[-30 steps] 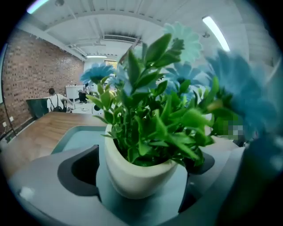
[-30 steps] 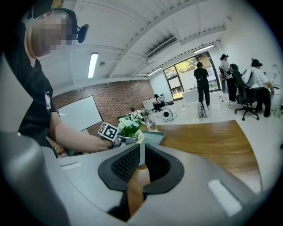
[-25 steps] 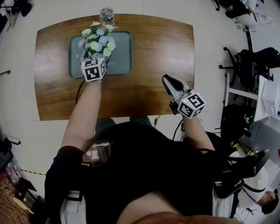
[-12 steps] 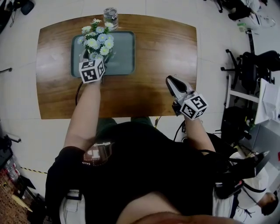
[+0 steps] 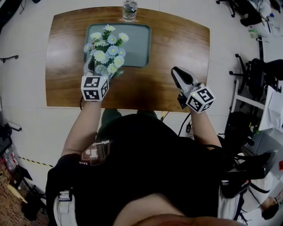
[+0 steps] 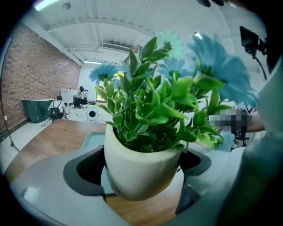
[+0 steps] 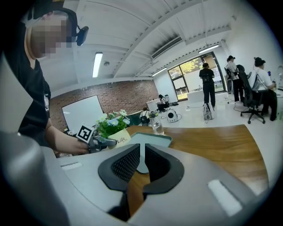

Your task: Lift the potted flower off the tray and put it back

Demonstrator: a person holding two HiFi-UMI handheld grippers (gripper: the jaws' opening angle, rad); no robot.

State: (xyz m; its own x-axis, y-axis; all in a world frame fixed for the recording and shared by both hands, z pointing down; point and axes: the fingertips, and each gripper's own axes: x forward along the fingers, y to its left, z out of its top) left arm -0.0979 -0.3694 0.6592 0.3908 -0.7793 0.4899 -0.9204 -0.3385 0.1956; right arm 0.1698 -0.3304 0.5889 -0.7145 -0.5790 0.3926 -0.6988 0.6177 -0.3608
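Note:
The potted flower (image 5: 107, 48), with pale blue and white blooms in a cream pot (image 6: 141, 172), hangs in the air. My left gripper (image 5: 98, 70) is shut on the pot, one jaw on each side of it. Bare wood shows under the pot in the left gripper view. The grey-green tray (image 5: 137, 44) lies behind it, with the blooms covering the tray's left edge in the head view. My right gripper (image 5: 180, 78) is shut and holds nothing, over the table's front right. The right gripper view shows the potted flower (image 7: 112, 128) and the tray (image 7: 150, 137) off to its left.
A glass jar (image 5: 129, 11) stands at the far edge of the wooden table (image 5: 177, 44), just behind the tray. Office chairs (image 5: 265, 70) and desks stand to the right of the table. People stand far back in the room (image 7: 208, 84).
My left gripper has risen and come back toward me with the potted flower, off the tray's left part. The right gripper has shifted only slightly.

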